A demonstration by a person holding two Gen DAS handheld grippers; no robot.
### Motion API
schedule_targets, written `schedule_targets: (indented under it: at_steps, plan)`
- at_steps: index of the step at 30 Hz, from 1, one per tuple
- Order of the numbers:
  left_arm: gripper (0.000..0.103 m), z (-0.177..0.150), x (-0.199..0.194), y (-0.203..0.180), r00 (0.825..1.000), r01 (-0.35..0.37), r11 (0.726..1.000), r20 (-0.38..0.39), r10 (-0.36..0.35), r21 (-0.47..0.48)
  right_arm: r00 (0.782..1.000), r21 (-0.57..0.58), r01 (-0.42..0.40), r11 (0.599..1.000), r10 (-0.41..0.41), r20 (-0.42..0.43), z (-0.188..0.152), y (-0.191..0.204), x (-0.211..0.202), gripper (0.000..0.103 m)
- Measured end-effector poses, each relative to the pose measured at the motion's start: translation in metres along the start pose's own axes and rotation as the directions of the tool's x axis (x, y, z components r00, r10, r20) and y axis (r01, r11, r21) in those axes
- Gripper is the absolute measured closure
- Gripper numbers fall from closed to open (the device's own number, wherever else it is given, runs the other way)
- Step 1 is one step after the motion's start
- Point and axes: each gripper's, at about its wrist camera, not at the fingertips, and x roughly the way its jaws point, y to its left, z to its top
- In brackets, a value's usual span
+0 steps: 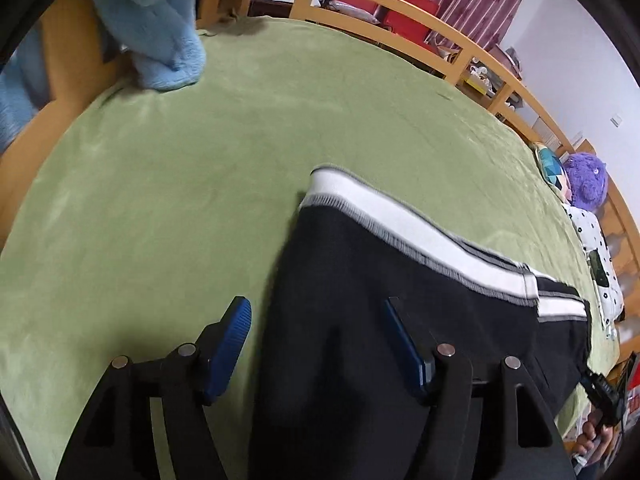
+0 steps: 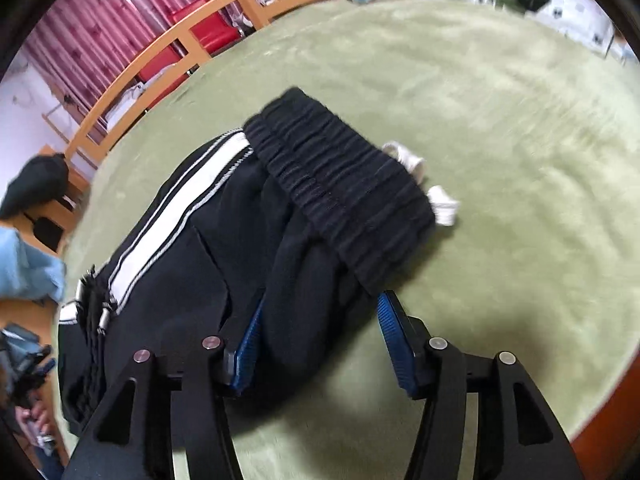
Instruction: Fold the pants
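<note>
Black pants (image 1: 400,300) with a white side stripe (image 1: 400,220) lie folded on a green blanket (image 1: 180,184). My left gripper (image 1: 316,320) is open, its jaws wide apart over the pants' left edge, holding nothing. In the right wrist view the pants (image 2: 200,260) show their ribbed black waistband (image 2: 344,192) and white drawstring ends (image 2: 440,200). My right gripper (image 2: 320,320) is open, its jaws straddling a fold of the pants below the waistband.
A wooden bed rail (image 1: 400,4) runs along the far side. A light blue fluffy cloth (image 1: 160,28) hangs at the back left. A purple plush toy (image 1: 586,178) and a patterned pillow (image 1: 596,248) sit at the right.
</note>
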Motion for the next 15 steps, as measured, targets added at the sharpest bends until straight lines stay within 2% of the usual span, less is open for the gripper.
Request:
schedule_targets:
  at_steps: [3,8,10,15]
  plan:
    - [0.037,-0.03,-0.015,0.007,1.0,0.023,1.0,-0.009,-0.023,-0.011,0.999,-0.043,0.008,0.999,-0.006,0.035,-0.009,0.017,-0.018,0.048]
    - [0.036,-0.087,0.008,0.011,0.99,0.002,1.0,-0.139,-0.006,-0.026,0.996,-0.15,0.021,0.988,-0.008,0.091,-0.022,0.063,-0.041,0.048]
    - [0.036,-0.097,0.002,0.015,0.992,0.036,0.998,-0.115,-0.042,-0.051,0.994,-0.197,0.009,0.98,0.013,0.11,-0.03,0.082,-0.046,0.048]
    - [0.036,-0.108,-0.02,0.03,0.985,0.147,0.978,-0.071,-0.158,-0.147,0.993,-0.288,-0.06,0.956,0.088,0.082,-0.056,0.115,-0.037,0.048]
